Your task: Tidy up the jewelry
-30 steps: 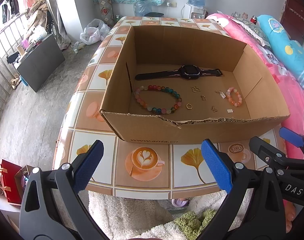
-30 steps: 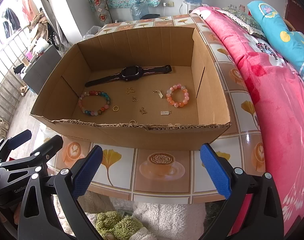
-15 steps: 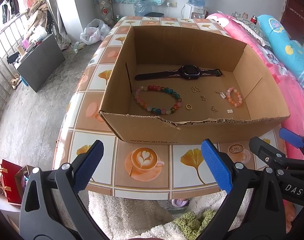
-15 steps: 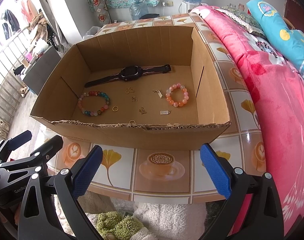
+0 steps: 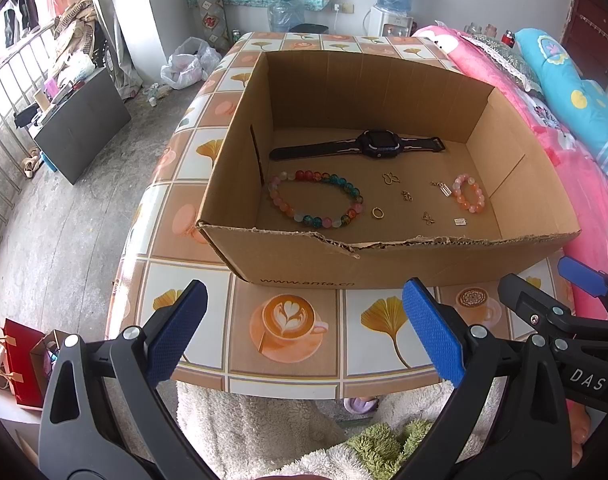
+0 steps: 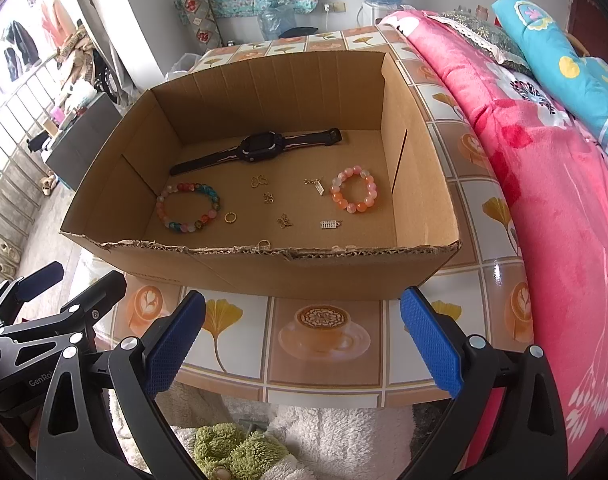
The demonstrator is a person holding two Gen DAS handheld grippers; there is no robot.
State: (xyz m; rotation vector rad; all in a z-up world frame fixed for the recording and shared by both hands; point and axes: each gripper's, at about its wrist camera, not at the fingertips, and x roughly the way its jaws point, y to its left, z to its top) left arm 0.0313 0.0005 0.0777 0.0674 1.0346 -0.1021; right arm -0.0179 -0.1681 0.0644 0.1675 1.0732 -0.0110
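An open cardboard box [image 5: 304, 268] [image 6: 304, 276] stands on the tiled table. Inside lie a black watch [image 5: 378, 144] [image 6: 261, 148], a multicoloured bead bracelet [image 5: 316, 200] [image 6: 187, 208], a pink-orange bead bracelet [image 5: 470, 194] [image 6: 354, 194], a gold ring [image 5: 378, 213] [image 6: 230, 218] and several small gold charms [image 5: 406, 196] [image 6: 268, 197]. My left gripper [image 5: 304, 332] is open, low before the box's near wall. My right gripper [image 6: 301, 336] is open too, beside it, nothing between its fingers.
The table [image 5: 287, 320] carries a coffee-and-leaf pattern oilcloth. A pink bed [image 6: 552, 184] with a blue pillow runs along the right. Fluffy white and green fabric [image 5: 263, 432] lies below the near table edge. A red bag [image 5: 21, 360] and bare floor are at the left.
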